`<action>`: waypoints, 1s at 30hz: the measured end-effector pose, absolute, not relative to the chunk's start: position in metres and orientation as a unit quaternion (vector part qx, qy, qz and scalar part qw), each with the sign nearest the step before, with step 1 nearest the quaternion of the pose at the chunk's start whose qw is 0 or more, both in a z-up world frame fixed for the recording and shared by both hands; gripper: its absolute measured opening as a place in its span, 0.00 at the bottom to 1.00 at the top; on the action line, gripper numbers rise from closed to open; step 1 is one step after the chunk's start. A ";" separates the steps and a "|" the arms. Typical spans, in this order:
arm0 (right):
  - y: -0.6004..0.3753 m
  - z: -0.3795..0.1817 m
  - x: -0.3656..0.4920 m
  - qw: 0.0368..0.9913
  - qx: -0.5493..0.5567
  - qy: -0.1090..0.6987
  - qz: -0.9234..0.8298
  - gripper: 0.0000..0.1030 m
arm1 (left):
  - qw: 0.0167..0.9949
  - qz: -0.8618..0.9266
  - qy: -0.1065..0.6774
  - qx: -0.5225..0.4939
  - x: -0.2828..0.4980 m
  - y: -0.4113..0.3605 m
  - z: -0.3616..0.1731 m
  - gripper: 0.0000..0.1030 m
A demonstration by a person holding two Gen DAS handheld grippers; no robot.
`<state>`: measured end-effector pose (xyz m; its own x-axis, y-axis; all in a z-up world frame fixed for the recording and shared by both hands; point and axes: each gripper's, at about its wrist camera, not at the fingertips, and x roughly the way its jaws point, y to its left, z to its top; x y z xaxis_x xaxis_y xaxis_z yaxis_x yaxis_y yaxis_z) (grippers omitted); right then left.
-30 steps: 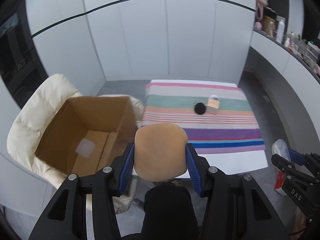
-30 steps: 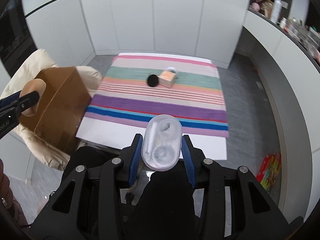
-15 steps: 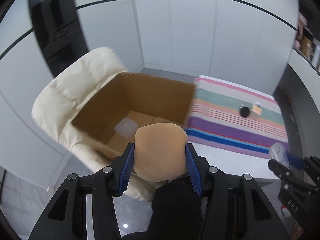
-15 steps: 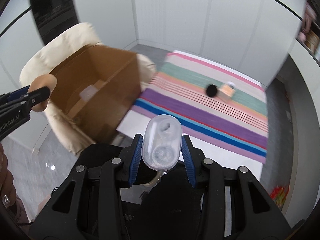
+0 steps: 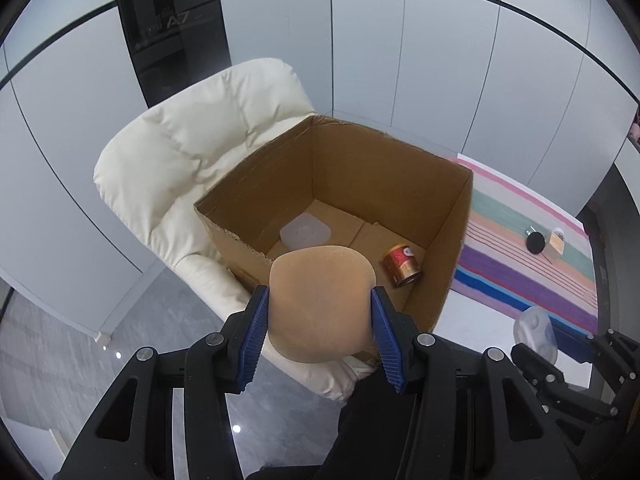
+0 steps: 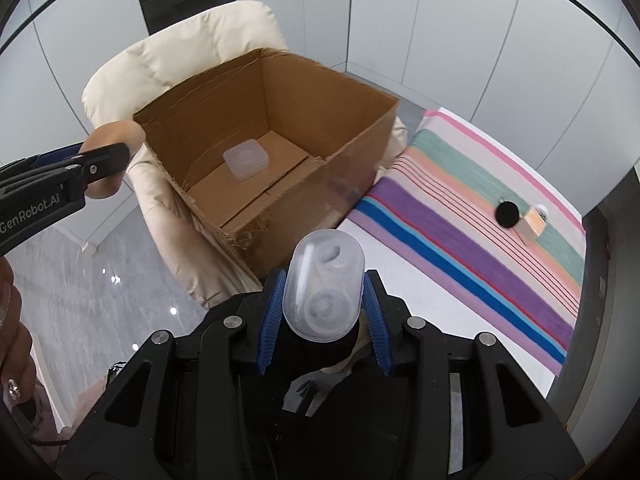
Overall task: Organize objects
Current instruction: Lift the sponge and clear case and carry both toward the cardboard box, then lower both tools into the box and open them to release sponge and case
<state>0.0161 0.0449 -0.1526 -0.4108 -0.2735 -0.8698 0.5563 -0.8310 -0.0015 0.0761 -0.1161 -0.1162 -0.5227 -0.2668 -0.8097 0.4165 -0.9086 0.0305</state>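
Note:
My left gripper (image 5: 318, 304) is shut on a tan rounded pad (image 5: 320, 300), held just above the near edge of an open cardboard box (image 5: 456, 216). My right gripper (image 6: 323, 292) is shut on a clear oval plastic case (image 6: 324, 288), held near the box's (image 6: 344, 152) near right corner. Inside the box lie a translucent square container (image 6: 245, 159) and a red-gold can (image 5: 402, 265). The left gripper (image 6: 96, 164) shows at the left in the right wrist view.
The box sits on a cream padded armchair (image 5: 192, 152). A table with a striped cloth (image 6: 480, 216) stands to the right, with a black round object (image 6: 507, 214) and a small tan box (image 6: 534, 222) on it. White wall panels stand behind.
Both grippers have swung left from the striped table toward the box, which now fills the middle of both views. Both holds are unchanged.

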 end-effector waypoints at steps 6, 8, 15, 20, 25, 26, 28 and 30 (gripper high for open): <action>0.030 -0.159 0.003 0.258 0.488 0.156 -0.819 0.40 | 0.191 -0.865 0.093 0.455 0.063 -0.119 -0.126 0.50; 0.024 -0.159 -0.005 0.259 0.487 0.159 -0.819 0.40 | 0.193 -0.865 0.092 0.453 0.056 -0.121 -0.128 0.50; -0.002 -0.156 -0.039 0.271 0.476 0.163 -0.821 0.40 | 0.202 -0.866 0.094 0.447 0.026 -0.139 -0.128 0.50; -0.022 -0.158 -0.068 0.277 0.475 0.164 -0.819 0.40 | 0.205 -0.862 0.114 0.448 -0.003 -0.157 -0.135 0.50; -0.042 -0.165 -0.092 0.285 0.474 0.168 -0.816 0.40 | 0.214 -0.856 0.118 0.456 -0.029 -0.167 -0.146 0.50; -0.046 -0.167 -0.097 0.286 0.474 0.169 -0.816 0.40 | 0.216 -0.855 0.115 0.457 -0.033 -0.168 -0.147 0.50; -0.053 -0.172 -0.105 0.287 0.476 0.170 -0.814 0.40 | 0.219 -0.854 0.112 0.459 -0.040 -0.170 -0.151 0.50; -0.059 -0.176 -0.113 0.286 0.477 0.167 -0.814 0.40 | 0.219 -0.852 0.112 0.462 -0.046 -0.172 -0.156 0.50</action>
